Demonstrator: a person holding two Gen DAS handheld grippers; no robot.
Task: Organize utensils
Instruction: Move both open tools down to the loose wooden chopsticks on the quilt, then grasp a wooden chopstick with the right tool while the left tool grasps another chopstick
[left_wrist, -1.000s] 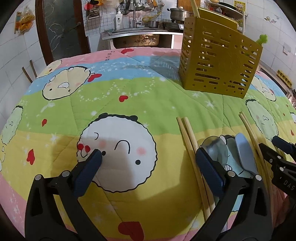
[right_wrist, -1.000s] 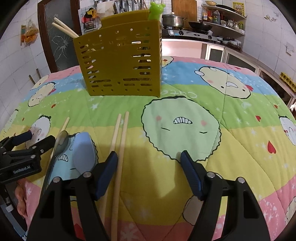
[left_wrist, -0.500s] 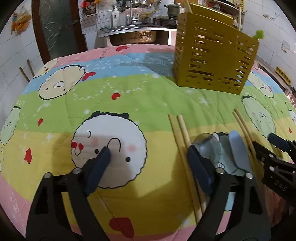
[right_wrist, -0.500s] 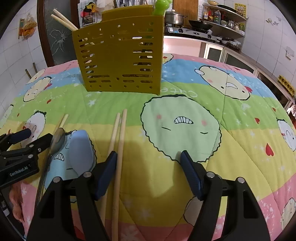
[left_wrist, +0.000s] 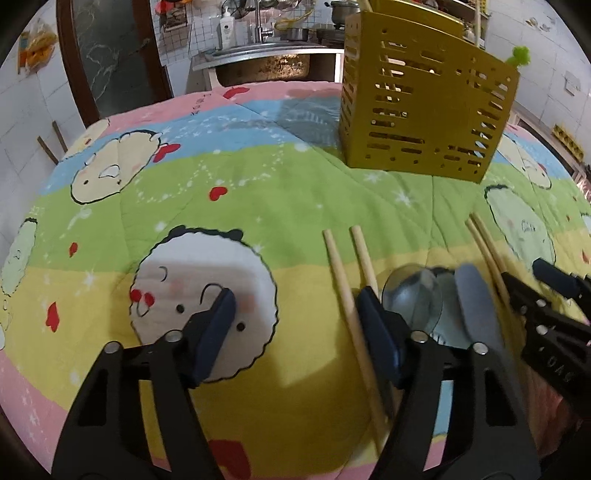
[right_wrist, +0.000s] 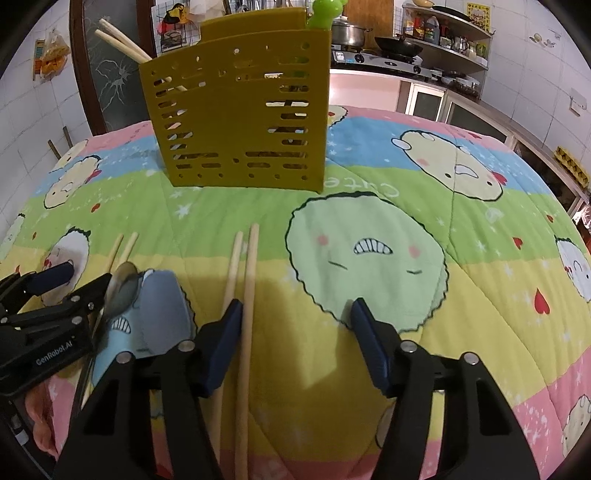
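A: Slotted mustard-yellow plastic utensil holder upright at the back of the quilted cartoon-print surface; two pairs of pale wooden chopsticks, round metal spoon and matte blue spoon lying in front

B: Left hand-held gripper spread wide, empty, right finger over one pair; right hand-held gripper likewise wide, empty, left finger beside the other pair

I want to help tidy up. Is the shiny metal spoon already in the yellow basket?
No, the metal spoon lies on the quilt beside the blue spoon, apart from the yellow utensil basket.

I count two pairs of pale wooden chopsticks on the quilt, one shiny metal spoon, one grey-blue plastic spoon, one perforated mustard-yellow plastic caddy.
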